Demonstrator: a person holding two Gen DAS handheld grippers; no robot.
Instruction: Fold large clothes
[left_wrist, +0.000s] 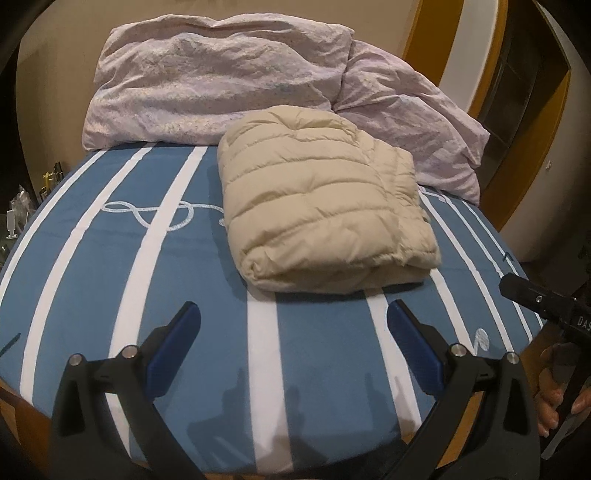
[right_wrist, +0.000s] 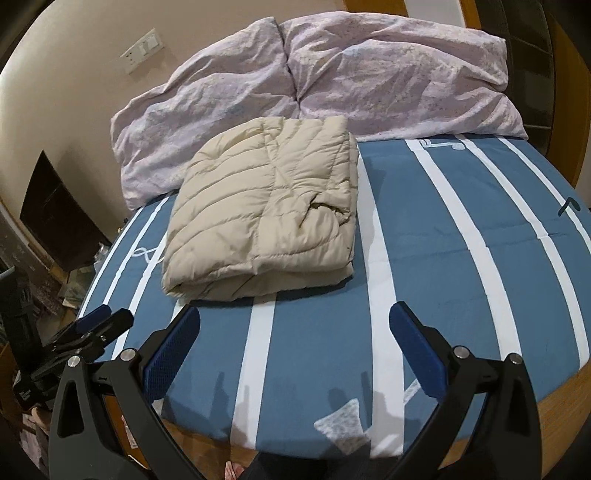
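Observation:
A cream quilted puffer jacket lies folded into a thick rectangle on the blue bed sheet with white stripes. My left gripper hovers over the sheet just in front of the jacket's near edge, jaws wide apart, nothing between them. My right gripper is also open and empty, near the jacket's front right corner. The right gripper's black body shows at the right edge of the left wrist view, held by a hand. The left gripper appears at the left of the right wrist view.
Two crumpled lilac pillows lie behind the jacket against the beige wall. The wooden bed frame runs along the near edge. Clutter sits on the floor to the left. A dark cabinet stands by the wall.

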